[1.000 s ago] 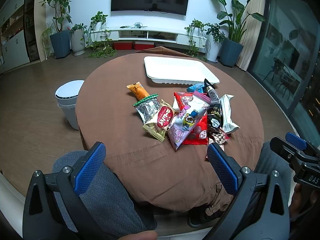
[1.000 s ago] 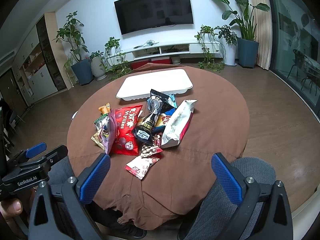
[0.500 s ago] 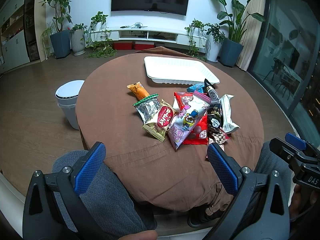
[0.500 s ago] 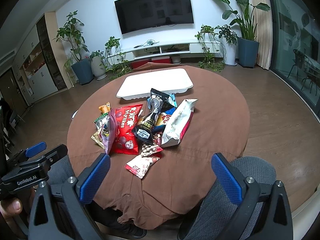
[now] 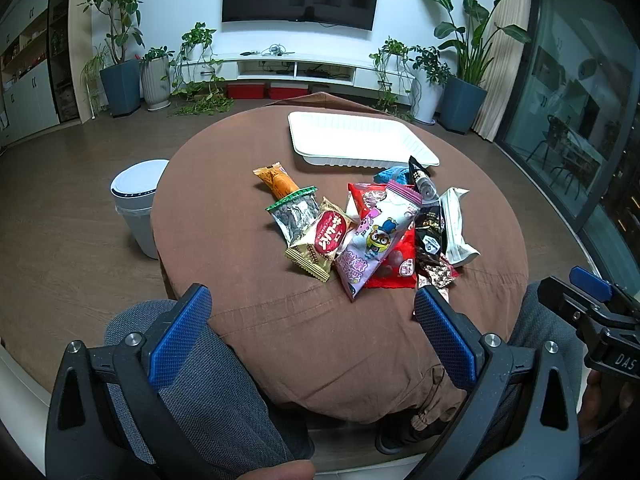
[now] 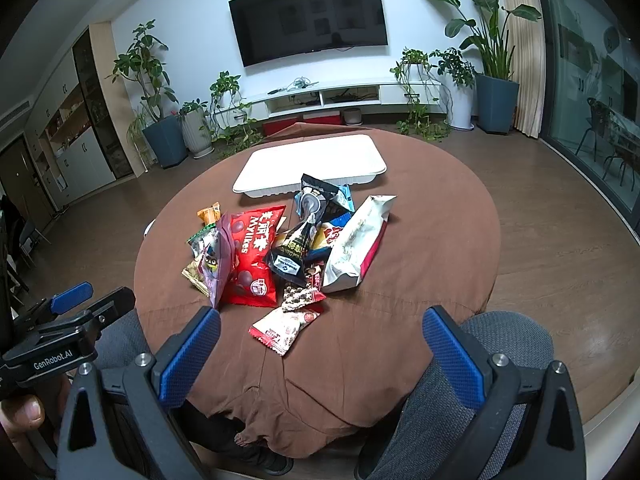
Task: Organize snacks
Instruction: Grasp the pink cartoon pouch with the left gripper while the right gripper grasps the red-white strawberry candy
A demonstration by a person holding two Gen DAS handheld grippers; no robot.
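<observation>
Left tongs (image 5: 312, 326): seen at the bottom of the left wrist frame, spread wide with nothing held between the blue pads; positioned over the near edge of the counter, above grey-trousered knees.
Right tongs (image 6: 320, 344): seen at the bottom of the right wrist frame, likewise spread wide and holding nothing, short of the snack pile.
Counter (image 5: 224, 200): a round top draped in brown cloth, filling the centre of both frames.
Snack pile (image 5: 372, 224): heaped loosely at the centre of the counter, packets overlapping one another.
Red packet (image 6: 254, 256): laid flat at centre left of the right wrist frame, partly covered by a pink cartoon packet (image 5: 376, 240).
Orange packet (image 5: 278, 182): placed at the upper left edge of the pile, touching a clear green-topped packet (image 5: 294, 216).
White packet (image 6: 356, 244): laid at the right side of the pile.
Small red-and-white packet (image 6: 284, 328): found nearest the right tongs, at the lower edge of the pile.
White tray (image 5: 360, 140): set behind the pile, in the upper centre of the left wrist frame, shown bare inside.
Bin (image 5: 138, 204): stood on the floor at the left of the counter.
</observation>
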